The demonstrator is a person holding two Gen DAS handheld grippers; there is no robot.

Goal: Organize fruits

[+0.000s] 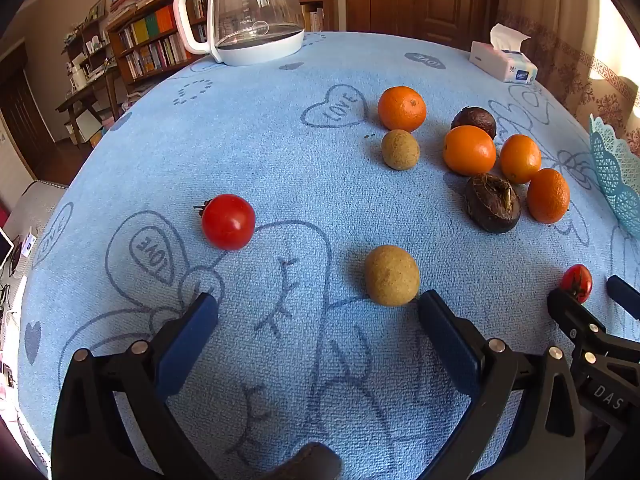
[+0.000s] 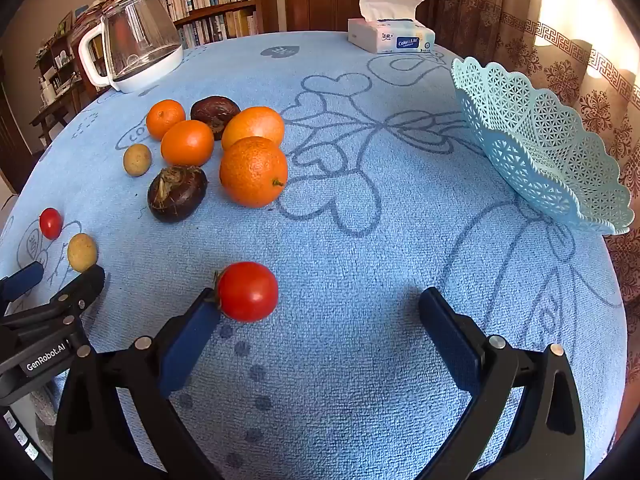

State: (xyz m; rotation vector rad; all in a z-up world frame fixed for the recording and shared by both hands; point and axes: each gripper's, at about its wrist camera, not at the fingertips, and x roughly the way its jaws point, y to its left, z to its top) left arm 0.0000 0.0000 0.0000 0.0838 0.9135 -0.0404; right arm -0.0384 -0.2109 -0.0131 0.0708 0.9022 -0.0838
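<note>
The left gripper (image 1: 316, 300) tilted down toward the table (image 1: 280, 152), its jaws spread wide with nothing between them. A tan round fruit (image 1: 392, 275) lay just beyond the tip of its right finger, apparently just short of touching it. The right gripper (image 2: 320, 296) was pitched down the same way, jaws equally wide apart and gripping nothing; a red tomato (image 2: 247, 291) sat against the tip of its left finger, at the edge of the gap.

Taking that tan fruit as landmark: a second tomato (image 1: 228, 222) lay away to its left and slightly farther off. Beyond it to the right clustered four oranges (image 1: 469, 150), two dark brown fruits (image 1: 493, 208) and a smaller tan fruit (image 1: 400, 149). Far behind it stood a glass kettle (image 1: 256, 12), and off to the far right a tissue box (image 1: 503, 60).

The left wrist view caught only a sliver of the pale blue lattice basket (image 1: 616, 176) and a glimpse of the right gripper beside the tomato. The right wrist view showed the whole basket (image 2: 540, 148), with no fruit visible in it, well right of the oranges, plus the left gripper at its lower left edge.
</note>
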